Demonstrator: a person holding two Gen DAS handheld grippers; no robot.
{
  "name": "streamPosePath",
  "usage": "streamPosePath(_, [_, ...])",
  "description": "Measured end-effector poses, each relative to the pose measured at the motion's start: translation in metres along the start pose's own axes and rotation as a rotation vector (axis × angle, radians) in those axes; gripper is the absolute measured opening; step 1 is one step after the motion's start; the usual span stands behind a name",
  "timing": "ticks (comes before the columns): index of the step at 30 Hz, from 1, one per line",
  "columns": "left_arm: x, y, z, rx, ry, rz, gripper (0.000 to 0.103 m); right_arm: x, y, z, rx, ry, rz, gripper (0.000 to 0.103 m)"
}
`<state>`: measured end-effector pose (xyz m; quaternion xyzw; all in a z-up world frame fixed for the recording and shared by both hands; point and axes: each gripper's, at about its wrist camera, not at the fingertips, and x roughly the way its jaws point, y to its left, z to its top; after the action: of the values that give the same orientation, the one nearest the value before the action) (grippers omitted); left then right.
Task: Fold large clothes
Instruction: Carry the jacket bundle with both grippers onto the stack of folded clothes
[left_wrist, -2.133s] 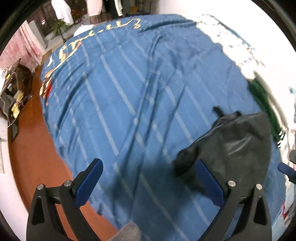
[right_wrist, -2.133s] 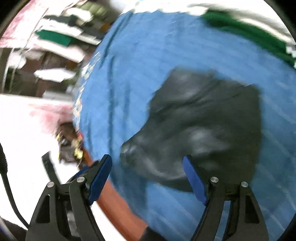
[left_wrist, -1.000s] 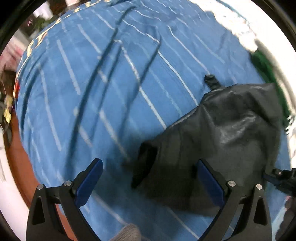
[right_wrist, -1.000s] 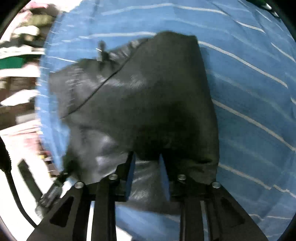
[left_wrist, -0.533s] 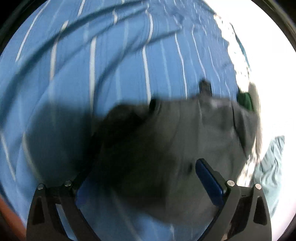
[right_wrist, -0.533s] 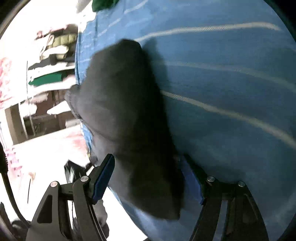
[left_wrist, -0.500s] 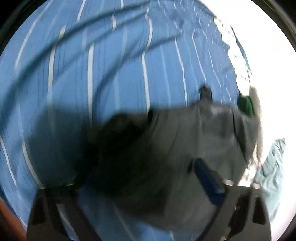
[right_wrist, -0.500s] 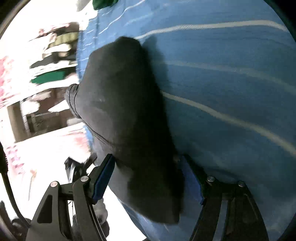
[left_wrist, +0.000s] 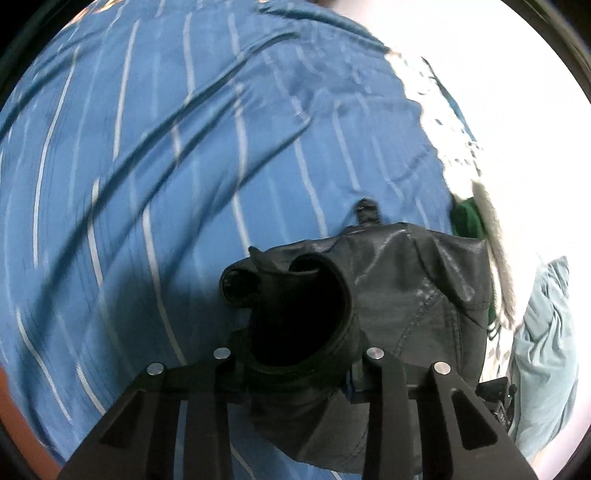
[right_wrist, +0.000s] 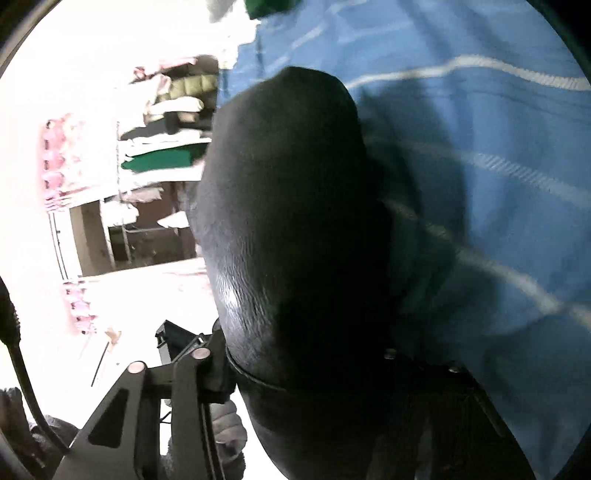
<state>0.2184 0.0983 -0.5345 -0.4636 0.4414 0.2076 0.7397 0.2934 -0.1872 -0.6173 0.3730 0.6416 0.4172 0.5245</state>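
Left claw (left_wrist: 295, 373): my jaws have just been closing; they are clamped on a bunched fold of the black garment (left_wrist: 417, 295).
Right claw (right_wrist: 306, 373): jaws just closing on the garment's near edge; grip looks clamped.
Garment: at 5 o'clock on the blue striped bedspread (left_wrist: 184, 147).
Risk: slick fabric may slip out, or the bedspread may be pinched too.
Containers: none seen.

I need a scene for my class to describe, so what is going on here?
A person holding tongs in each hand is folding a dark garment on a blue striped bedsheet. The left tongs have just been closing and now pinch a bunched fold of the garment. The right tongs have also been closing, with the fabric between them and draped over them. The garment looks rumpled, not yet a neat fold.
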Motion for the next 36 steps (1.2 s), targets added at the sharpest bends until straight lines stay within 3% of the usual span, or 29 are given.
streamPosePath(6, [-0.033, -0.022, 0.027, 0.084, 0.035, -0.053, 0.028, -0.026, 0.046, -0.019, 0.03, -0.081, 0.025, 0.044])
streamPosePath(12, [-0.059, -0.082, 0.075, 0.192, 0.076, -0.157, 0.028, -0.07, 0.115, -0.011, 0.022, -0.198, 0.015, 0.044])
streamPosePath(17, [-0.066, -0.163, 0.128, 0.288, 0.097, -0.265, 0.028, -0.116, 0.185, 0.021, -0.021, -0.315, 0.013, 0.043])
streamPosePath(23, [-0.058, -0.284, 0.189, 0.388, 0.061, -0.378, 0.028, -0.186, 0.24, 0.102, -0.075, -0.423, 0.053, 0.043])
streamPosePath(29, [0.003, -0.39, 0.22, 0.412, 0.016, -0.431, 0.028, -0.239, 0.228, 0.208, -0.085, -0.445, 0.084, 0.043])
streamPosePath(33, [0.077, -0.419, 0.214, 0.442, 0.063, -0.435, 0.028, -0.262, 0.18, 0.278, -0.043, -0.427, 0.056, 0.043])
streamPosePath(36, [0.143, -0.428, 0.197, 0.494, 0.124, -0.391, 0.028, -0.269, 0.128, 0.309, 0.036, -0.419, -0.001, 0.043])
